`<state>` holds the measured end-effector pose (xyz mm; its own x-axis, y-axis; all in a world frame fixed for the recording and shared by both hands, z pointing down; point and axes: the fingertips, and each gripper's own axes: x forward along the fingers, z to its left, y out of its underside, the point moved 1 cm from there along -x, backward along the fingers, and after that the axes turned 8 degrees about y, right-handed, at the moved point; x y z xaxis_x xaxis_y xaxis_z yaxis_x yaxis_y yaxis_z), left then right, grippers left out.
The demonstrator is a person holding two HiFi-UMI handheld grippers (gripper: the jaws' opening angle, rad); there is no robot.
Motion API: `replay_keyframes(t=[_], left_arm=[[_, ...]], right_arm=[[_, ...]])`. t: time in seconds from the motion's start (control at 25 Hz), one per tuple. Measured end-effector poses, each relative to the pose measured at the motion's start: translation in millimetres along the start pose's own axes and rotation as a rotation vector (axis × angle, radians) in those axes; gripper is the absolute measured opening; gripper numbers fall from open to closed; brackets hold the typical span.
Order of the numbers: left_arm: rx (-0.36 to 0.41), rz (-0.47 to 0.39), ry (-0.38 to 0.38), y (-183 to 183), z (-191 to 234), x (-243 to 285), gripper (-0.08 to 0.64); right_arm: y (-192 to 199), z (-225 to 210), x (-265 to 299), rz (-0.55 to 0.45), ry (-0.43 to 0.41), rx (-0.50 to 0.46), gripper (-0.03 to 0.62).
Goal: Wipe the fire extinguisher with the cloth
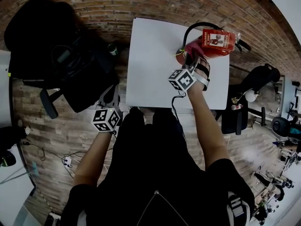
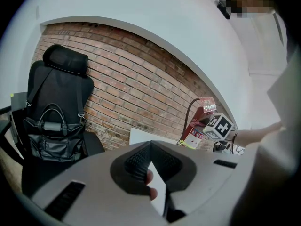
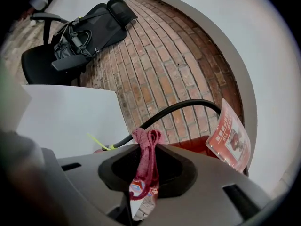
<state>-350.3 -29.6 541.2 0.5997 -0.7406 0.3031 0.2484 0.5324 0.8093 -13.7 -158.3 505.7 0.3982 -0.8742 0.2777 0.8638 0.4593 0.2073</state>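
One fire extinguisher (image 1: 217, 42) on one table (image 1: 150, 65), our right claw (image 3: 146, 147) clamped on one cloth (image 3: 146, 161) beside it, our left claw (image 2: 150, 145) closed, empty.

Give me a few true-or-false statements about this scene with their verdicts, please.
1. The right gripper has a red cloth between its fingers. True.
2. The fire extinguisher lies on the floor. False: it is on the white table.
3. The left gripper touches the fire extinguisher. False: it is off the table, well apart from it, holding nothing.
4. A black bag sits on the chair. True.
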Motion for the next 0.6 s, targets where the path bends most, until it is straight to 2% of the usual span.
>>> replay_keyframes(t=[0.6], left_arm=[[0.005, 0.023, -0.018, 3, 7, -3, 0.026]], right_arm=[[7, 40, 11, 0.017, -0.065, -0.012, 0.101]])
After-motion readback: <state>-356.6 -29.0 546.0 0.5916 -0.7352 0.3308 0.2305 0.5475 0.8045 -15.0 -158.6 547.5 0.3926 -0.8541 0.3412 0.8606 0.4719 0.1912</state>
